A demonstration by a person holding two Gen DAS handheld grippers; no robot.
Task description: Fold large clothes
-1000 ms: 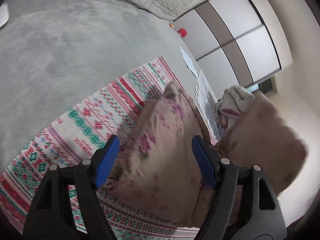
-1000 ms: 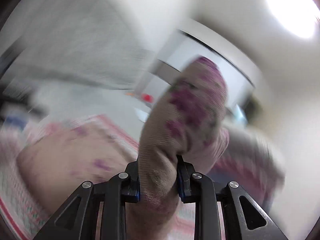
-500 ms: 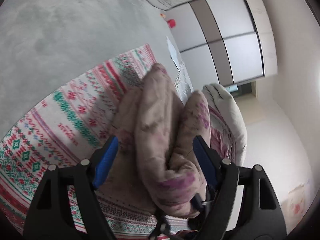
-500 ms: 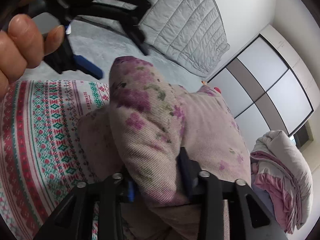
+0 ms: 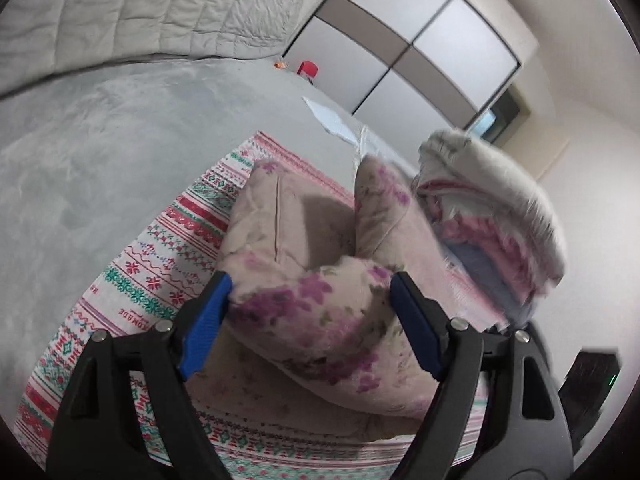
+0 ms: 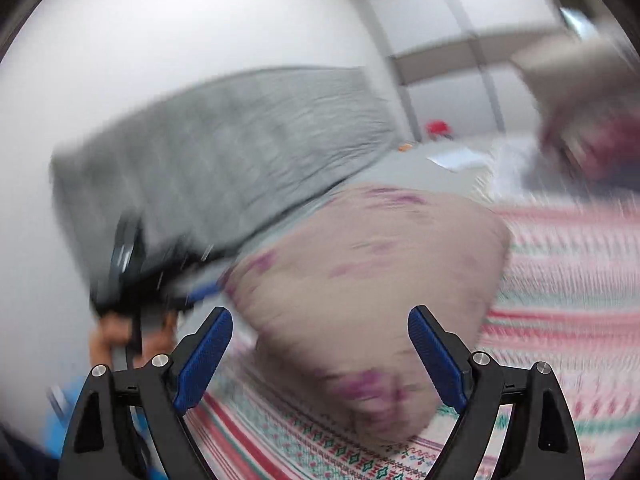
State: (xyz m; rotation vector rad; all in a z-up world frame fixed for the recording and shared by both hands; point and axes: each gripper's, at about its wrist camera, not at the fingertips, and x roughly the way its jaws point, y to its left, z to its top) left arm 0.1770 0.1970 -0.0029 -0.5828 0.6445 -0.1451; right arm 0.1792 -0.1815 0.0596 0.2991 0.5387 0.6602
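A padded beige garment with purple flowers (image 5: 320,280) lies bunched in thick folds on a patterned red, green and white cloth (image 5: 160,272). My left gripper (image 5: 310,328) is open, its blue pads on either side of a floral fold, not pinching it. In the blurred right wrist view the same garment (image 6: 372,280) lies on the patterned cloth (image 6: 560,320). My right gripper (image 6: 320,356) is open and empty just in front of it. The left gripper (image 6: 132,272) shows there as a dark blur at left.
A grey bed cover (image 5: 100,128) spreads under the cloth. A quilted grey headboard (image 5: 160,12) stands behind. A pile of folded pink and white bedding (image 5: 500,220) sits at the right. A white paper (image 5: 332,120) and a red object (image 5: 308,68) lie far back.
My right gripper has let go of the floral fold and opened, pulling back fast. The fold now lies between my left gripper's open pads. The left view has tilted up.
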